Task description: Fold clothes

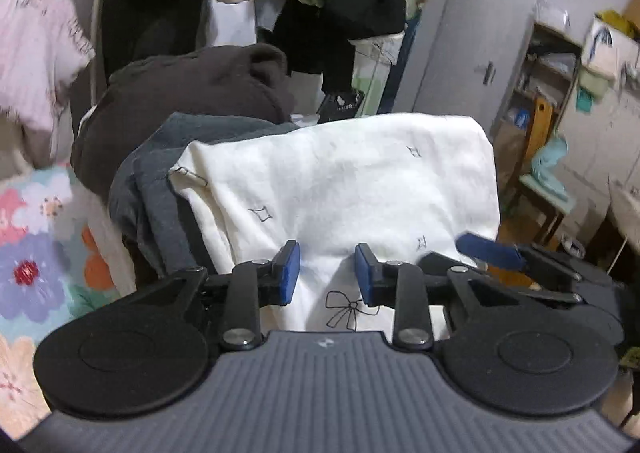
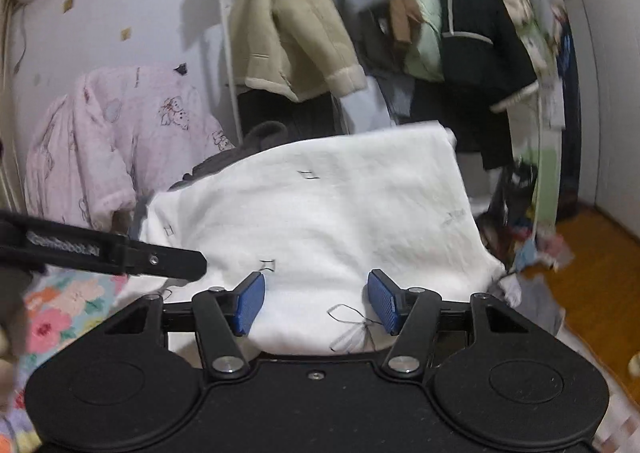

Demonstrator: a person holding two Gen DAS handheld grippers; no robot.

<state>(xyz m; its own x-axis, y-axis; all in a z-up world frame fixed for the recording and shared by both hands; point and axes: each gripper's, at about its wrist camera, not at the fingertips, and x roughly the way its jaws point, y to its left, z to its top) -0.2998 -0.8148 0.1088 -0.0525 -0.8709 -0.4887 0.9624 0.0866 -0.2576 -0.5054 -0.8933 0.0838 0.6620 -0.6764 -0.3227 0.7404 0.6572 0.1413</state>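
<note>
A white garment with small black star and bow prints [image 1: 340, 189] lies folded on top of a pile, over a dark grey garment [image 1: 148, 181] and a brown fleece one [image 1: 192, 89]. My left gripper [image 1: 327, 273] is open, its blue pads over the white garment's near edge, nothing between them. My right gripper [image 2: 316, 303] is open too, above the same white garment [image 2: 320, 205] near its bow print. The right gripper's finger shows in the left wrist view [image 1: 492, 251]. The left gripper's body shows in the right wrist view [image 2: 104, 251].
A floral bedsheet [image 1: 36, 253] lies to the left. A pink robe [image 2: 116, 141] hangs behind the pile. A rack of coats [image 2: 400, 33] stands at the back. A shelf unit [image 1: 544, 93] and wooden chair [image 1: 540, 181] stand at the right. Orange floor [image 2: 592, 261] shows to the right.
</note>
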